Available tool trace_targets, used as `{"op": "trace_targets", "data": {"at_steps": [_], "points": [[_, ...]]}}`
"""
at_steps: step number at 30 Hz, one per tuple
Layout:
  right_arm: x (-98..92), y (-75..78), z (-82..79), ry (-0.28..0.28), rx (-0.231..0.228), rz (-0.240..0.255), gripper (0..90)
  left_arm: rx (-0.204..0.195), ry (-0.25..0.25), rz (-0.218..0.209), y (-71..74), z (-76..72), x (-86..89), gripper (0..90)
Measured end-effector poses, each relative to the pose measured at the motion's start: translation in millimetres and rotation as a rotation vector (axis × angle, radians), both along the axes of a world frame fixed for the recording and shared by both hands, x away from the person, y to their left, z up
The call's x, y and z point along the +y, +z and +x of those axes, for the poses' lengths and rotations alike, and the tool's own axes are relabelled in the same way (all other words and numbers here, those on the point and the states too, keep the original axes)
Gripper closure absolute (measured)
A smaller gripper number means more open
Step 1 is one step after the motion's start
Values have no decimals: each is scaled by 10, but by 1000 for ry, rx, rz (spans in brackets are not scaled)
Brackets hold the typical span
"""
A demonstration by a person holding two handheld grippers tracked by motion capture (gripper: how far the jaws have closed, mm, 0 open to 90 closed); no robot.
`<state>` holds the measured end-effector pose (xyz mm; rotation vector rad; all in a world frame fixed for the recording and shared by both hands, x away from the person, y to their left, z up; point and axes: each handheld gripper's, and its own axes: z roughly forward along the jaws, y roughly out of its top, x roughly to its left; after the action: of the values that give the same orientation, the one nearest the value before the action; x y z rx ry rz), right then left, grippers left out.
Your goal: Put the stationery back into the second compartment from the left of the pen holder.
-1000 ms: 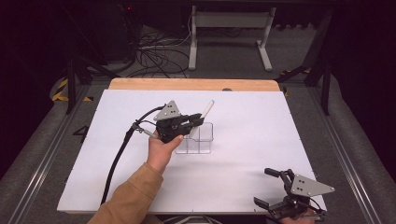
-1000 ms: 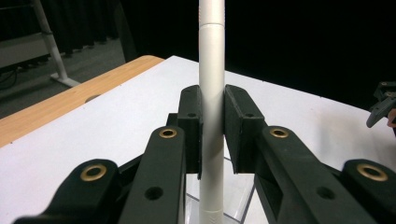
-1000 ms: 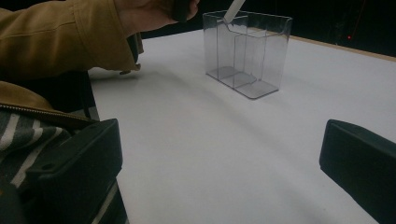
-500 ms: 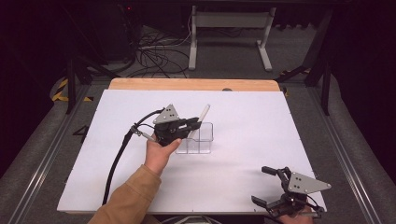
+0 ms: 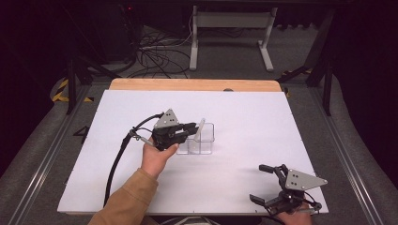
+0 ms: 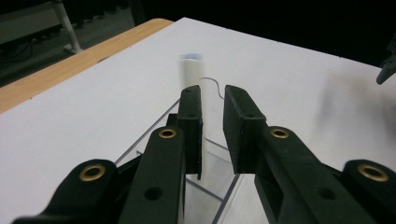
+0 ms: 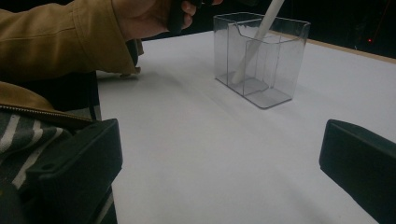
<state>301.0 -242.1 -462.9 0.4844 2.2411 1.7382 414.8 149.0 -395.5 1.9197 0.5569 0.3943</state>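
Note:
A clear plastic box [image 5: 202, 139] with two compartments stands mid-table. A white stick [image 5: 201, 127] leans in its left compartment, top end tilted up and right. My left gripper [image 5: 193, 126] hovers at the box's left rim. In the left gripper view its jaws stand a narrow gap apart over the box [image 6: 219, 186]. There the stick [image 6: 191, 72] runs along and behind the left-hand jaw, and the gap itself looks empty. My right gripper [image 5: 257, 183] rests near the table's front right edge, open wide and holding nothing. Its view shows the box [image 7: 261, 60] and the stick [image 7: 254, 44] ahead.
A white sheet [image 5: 263, 117] covers the table, with a wooden strip [image 5: 187, 85] at the far edge. The left gripper's black cable [image 5: 117, 159] trails toward the front left. A tan sleeve [image 7: 56, 42] fills the left of the right gripper view.
The left gripper has come slightly down and toward me, and the stick now sits lower in the box. The right gripper has barely shifted.

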Motion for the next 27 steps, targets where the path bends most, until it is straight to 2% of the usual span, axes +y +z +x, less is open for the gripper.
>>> {"op": "trace_targets", "data": {"at_steps": [5, 8, 12, 13, 14, 15, 18, 20, 23, 27], "points": [[28, 9, 34, 10, -3, 2, 0, 13, 0, -7, -5, -21, 43, 770], [42, 11, 58, 16, -4, 3, 0, 18, -8, -14, 28, -53, 65, 717], [60, 13, 82, 22, -6, 2, 0, 44, -17, -58, 119, -123, 107, 528], [60, 13, 82, 22, -6, 2, 0, 44, -17, -58, 119, -123, 107, 487], [62, 13, 85, 21, -5, 3, 0, 42, -16, -66, 143, -145, 123, 487], [62, 12, 90, 23, -2, 2, 0, 53, -16, -73, 182, -185, 153, 403], [63, 13, 90, 18, -3, 5, 0, 67, -19, -79, 249, -258, 226, 309], [61, 13, 91, 18, -2, 4, 0, 56, -17, -73, 266, -282, 252, 268], [54, 18, 79, 10, -3, 5, 0, 25, 0, -62, 301, -397, 348, 214], [47, 19, 70, 5, -4, 4, 0, 10, 6, -47, 287, -512, 451, 168]]}}
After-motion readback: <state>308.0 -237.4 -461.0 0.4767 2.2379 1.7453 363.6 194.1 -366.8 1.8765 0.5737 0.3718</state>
